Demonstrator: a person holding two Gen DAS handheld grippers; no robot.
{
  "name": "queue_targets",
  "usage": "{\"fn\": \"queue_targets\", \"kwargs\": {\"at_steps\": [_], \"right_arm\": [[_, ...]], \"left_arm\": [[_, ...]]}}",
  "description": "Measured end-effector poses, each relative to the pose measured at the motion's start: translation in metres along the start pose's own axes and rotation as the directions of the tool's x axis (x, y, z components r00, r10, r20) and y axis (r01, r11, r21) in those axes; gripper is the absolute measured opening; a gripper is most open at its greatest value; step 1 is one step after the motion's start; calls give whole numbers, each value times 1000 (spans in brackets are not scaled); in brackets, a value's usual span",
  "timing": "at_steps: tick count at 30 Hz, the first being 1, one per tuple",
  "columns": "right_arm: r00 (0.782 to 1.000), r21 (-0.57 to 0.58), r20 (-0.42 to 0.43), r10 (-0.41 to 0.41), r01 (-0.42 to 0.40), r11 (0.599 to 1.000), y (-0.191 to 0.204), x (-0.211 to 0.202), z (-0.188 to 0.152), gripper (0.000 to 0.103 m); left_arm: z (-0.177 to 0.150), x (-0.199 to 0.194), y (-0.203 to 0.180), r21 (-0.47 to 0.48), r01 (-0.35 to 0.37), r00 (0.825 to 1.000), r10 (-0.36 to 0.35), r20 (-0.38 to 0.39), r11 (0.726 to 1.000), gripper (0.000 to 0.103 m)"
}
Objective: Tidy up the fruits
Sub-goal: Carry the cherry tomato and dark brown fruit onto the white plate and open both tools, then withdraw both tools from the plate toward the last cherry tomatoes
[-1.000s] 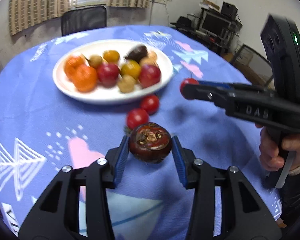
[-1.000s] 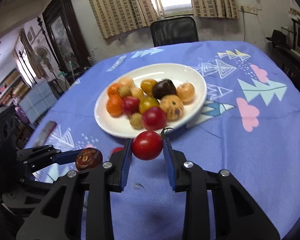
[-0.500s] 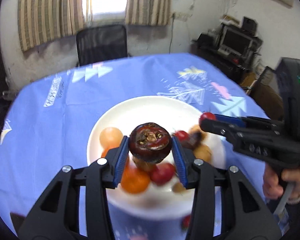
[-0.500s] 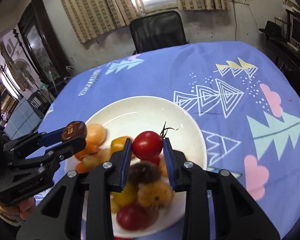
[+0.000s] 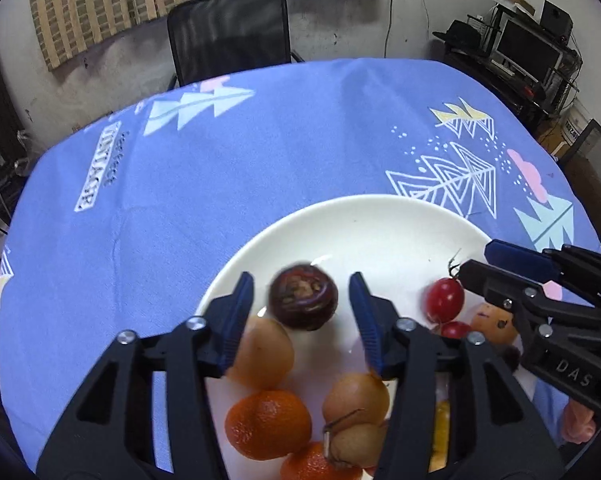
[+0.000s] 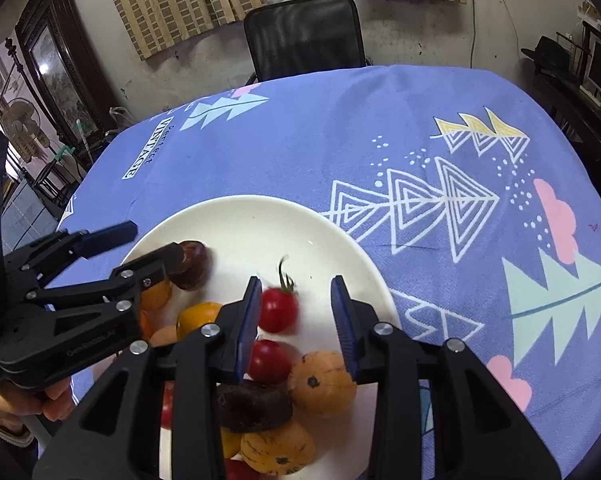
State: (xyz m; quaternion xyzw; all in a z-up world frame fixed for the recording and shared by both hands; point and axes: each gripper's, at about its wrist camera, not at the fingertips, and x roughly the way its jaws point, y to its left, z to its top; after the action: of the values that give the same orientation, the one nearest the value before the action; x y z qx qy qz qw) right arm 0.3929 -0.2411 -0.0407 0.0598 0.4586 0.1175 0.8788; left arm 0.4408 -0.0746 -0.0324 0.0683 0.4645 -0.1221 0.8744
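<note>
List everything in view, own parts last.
plate: one, white, on the tablecloth
mangosteen: one, dark brown, at the plate, between the left tongs' fingers
tomato: one, red with a stem, at the plate, between the right tongs' fingers
oranges: two, orange, plate's near side
tablecloth: one, blue, patterned, on the table
chair: one, black, beyond the table
left tongs: black and blue, open
right tongs: black and blue, open

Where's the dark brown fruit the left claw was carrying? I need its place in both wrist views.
Left wrist: the dark fruit sits low centre, loose between the open left claw, on the plate.
Right wrist: it is at centre left, partly behind the left claw's near finger.
Shared landmark: the stemmed red tomato, on the plate to the fruit's right.
</note>
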Motion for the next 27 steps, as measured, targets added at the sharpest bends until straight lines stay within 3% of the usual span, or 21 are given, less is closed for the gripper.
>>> {"fn": "queue_targets", "kwargs": {"at_steps": [6, 9, 10, 14, 17, 20, 22, 25, 27], "right_arm": [[997, 10, 65, 48, -49, 999, -1, -50, -20, 53], [989, 21, 145, 43, -47, 999, -2, -86, -42, 62], [984, 32, 174, 49, -55, 998, -4, -96, -51, 66], [972, 58, 219, 89, -104, 993, -5, -119, -89, 66], [970, 73, 226, 93, -112, 991, -4, -125, -113, 66], [955, 111, 235, 180, -210, 971, -12, -121, -133, 66], [955, 125, 206, 213, -242, 962, -14, -115, -139, 66], [965, 86, 187, 182, -200, 976, -5, -111, -146, 66], [973, 43, 184, 142, -152, 987, 3, -108, -151, 66]], "left_arm": [[-11, -42, 2, -24, 22, 996, -19, 89, 999, 89], [-26, -74, 3, -34, 44, 988, -38, 150, 998, 95], [-36, -88, 4, -41, 62, 984, -55, 169, 997, 96], [-73, -124, 5, -58, 82, 974, -68, 215, 995, 98], [-105, -144, -3, -42, 37, 968, -26, 251, 998, 99], [-141, -159, -13, -37, -30, 955, 39, 296, 999, 101], [-163, -162, -20, -21, -15, 950, 21, 313, 1000, 101], [-189, -151, -35, 59, 17, 959, -33, 281, 998, 101], [-201, -146, -42, 97, -23, 961, -5, 275, 995, 101]]}}
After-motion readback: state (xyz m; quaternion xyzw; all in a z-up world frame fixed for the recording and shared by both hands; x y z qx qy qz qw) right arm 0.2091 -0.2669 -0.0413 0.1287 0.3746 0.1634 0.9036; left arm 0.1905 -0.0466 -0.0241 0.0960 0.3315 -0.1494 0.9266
